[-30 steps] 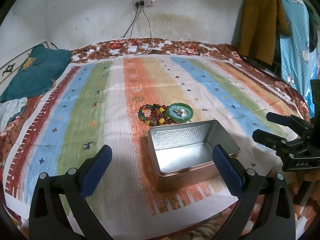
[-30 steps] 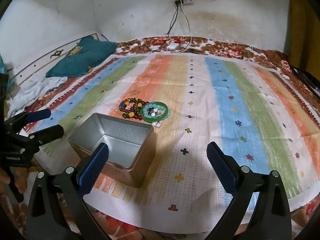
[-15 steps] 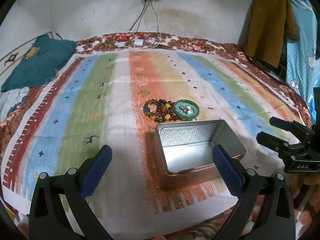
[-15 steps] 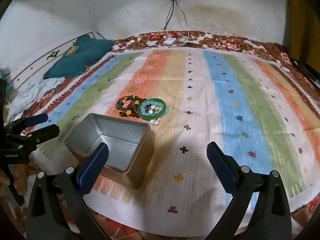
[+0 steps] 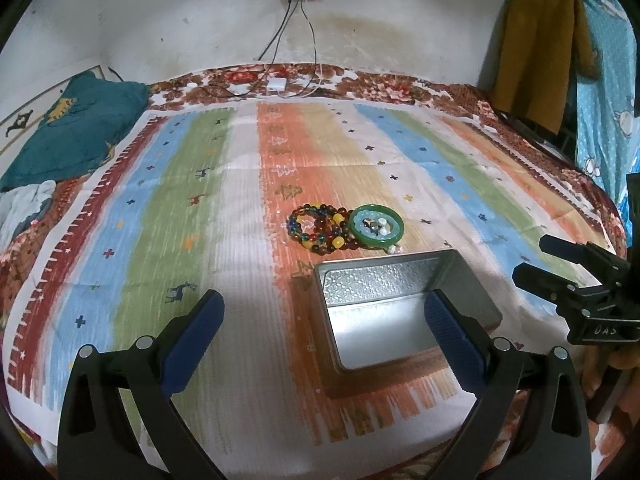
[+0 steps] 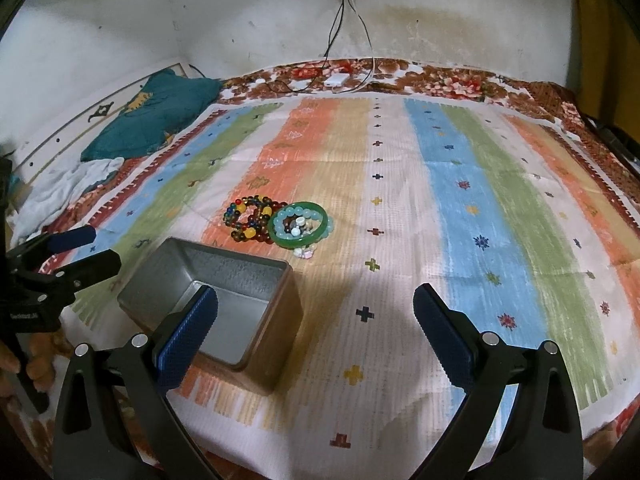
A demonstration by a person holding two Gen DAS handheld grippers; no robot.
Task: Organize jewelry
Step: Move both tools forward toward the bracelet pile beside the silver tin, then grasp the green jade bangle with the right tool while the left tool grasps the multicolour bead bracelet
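Jaws of the left gripper (image 5: 322,326) stood wide apart and held nothing, hovering above the striped multicoloured bed cover (image 5: 132,240) in the left wrist view. Its right blue-padded finger overlapped the near right corner of the open rectangular silver metal tin (image 5: 384,292), which lay ahead and right of the jaws. Beyond the tin, touching each other, lay the string of multicoloured round-bead bracelets (image 5: 316,230) and the green bangle ring (image 5: 376,226), with pale blue beads and small pieces inside the ring. A few small white pieces (image 5: 394,249) lay between the bangle and the tin's far rim. At far right the right gripper (image 5: 532,258) showed from the side, its fingers slightly spread.

Seen from the right wrist, the right gripper's (image 6: 316,312) jaws were likewise wide apart and empty. The tin (image 6: 240,276) sat ahead and left, under the left finger. The bead bracelets (image 6: 250,220) and green bangle (image 6: 301,229) lay farther ahead, between the fingers' lines. The left gripper (image 6: 100,246) showed at far left, with a person's hand (image 6: 24,364) below it.
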